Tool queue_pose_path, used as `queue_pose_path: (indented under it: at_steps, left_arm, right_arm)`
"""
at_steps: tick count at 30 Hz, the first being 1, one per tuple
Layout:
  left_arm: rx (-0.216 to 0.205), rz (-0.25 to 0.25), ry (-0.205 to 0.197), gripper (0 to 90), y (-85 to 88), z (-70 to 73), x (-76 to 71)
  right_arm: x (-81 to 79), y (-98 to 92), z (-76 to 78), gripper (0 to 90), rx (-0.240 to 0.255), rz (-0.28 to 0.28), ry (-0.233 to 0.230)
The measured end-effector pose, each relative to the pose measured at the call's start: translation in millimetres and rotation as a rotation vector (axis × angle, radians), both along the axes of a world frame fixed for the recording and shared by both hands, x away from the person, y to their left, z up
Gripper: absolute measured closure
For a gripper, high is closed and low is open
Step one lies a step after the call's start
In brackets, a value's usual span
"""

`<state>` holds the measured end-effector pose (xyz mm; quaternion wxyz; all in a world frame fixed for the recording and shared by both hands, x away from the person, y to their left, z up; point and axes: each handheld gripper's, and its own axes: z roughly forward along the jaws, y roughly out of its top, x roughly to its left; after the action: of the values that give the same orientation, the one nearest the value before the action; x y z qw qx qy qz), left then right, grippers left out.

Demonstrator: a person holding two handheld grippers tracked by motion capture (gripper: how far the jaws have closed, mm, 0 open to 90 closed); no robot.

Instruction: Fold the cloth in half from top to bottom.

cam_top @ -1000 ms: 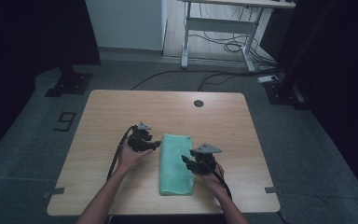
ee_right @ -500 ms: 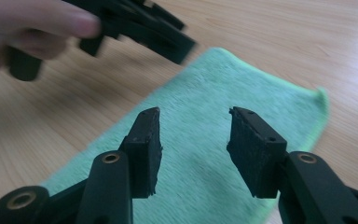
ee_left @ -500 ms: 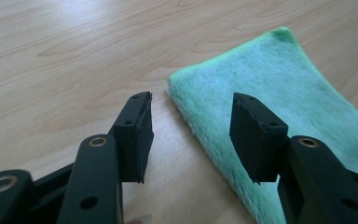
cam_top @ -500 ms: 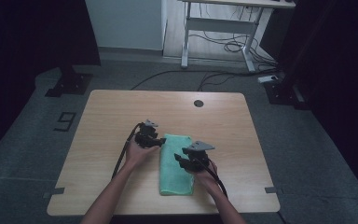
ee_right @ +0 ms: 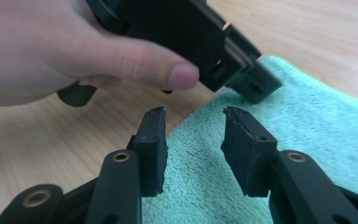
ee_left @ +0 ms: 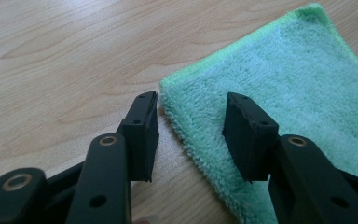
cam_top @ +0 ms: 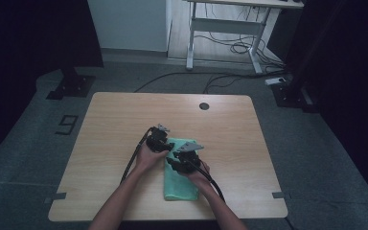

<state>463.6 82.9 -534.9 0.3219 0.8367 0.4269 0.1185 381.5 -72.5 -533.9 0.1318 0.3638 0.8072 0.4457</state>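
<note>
green terry, a folded towel [cam_top: 180,178] lies flat on your wooden table [cam_top: 124,115], on the half of the top nearest you, well short of the dark round hole [cam_top: 204,106] at the far edge. every place below is given from that towel. your left gripper [cam_top: 164,143] sits at its far left corner; in the left gripper view the jaws stand spread with the towel's corner edge [ee_left: 242,74] between them, one jaw over bare wood just beside the hem, the other over the pile, and neither pad presses the cloth. those jaws have just been closing, yet a clear gap remains. your right gripper [cam_top: 173,165] is over the towel's left edge, just nearer to you than the left one and close beside it. in the right gripper view its jaws are also apart, straddling the towel's hem [ee_right: 191,140], not pinching it; they too have just been closing. beyond them you see your left hand [ee_right: 65,51] wrapped round the other gripper, whose tip is at the cloth. black cables [cam_top: 133,160] trail back from the towel toward you along both forearms.
</note>
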Motion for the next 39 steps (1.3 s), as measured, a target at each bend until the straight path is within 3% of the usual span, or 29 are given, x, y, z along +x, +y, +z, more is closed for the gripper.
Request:
queue_pose_path:
  at_steps: [4,7,13,25,39]
  left_arm:
    - [0.005,0.003,-0.001,55.5,-0.9,0.0,0.1]
    - [0.010,0.007,-0.006,55.6,-2.2,0.0,-0.4]
    - [0.025,0.015,-0.009,55.6,-4.1,0.1,-1.3]
    - [0.023,0.016,-0.013,55.8,-4.2,-0.2,-1.5]
    - [0.016,0.028,-0.012,55.9,-4.2,-0.5,-2.3]
  right_arm:
    - [0.5,6.0,-8.5,59.3,-0.040,0.013,0.012]
    - [-2.9,9.2,-14.5,58.1,-0.097,0.025,-0.001]
    - [-14.5,13.3,-14.2,56.0,-0.146,0.050,-0.036]
    - [-42.4,7.0,-16.0,53.5,-0.134,0.115,-0.032]
    - [-58.8,0.4,-17.1,49.2,-0.119,0.173,-0.031]
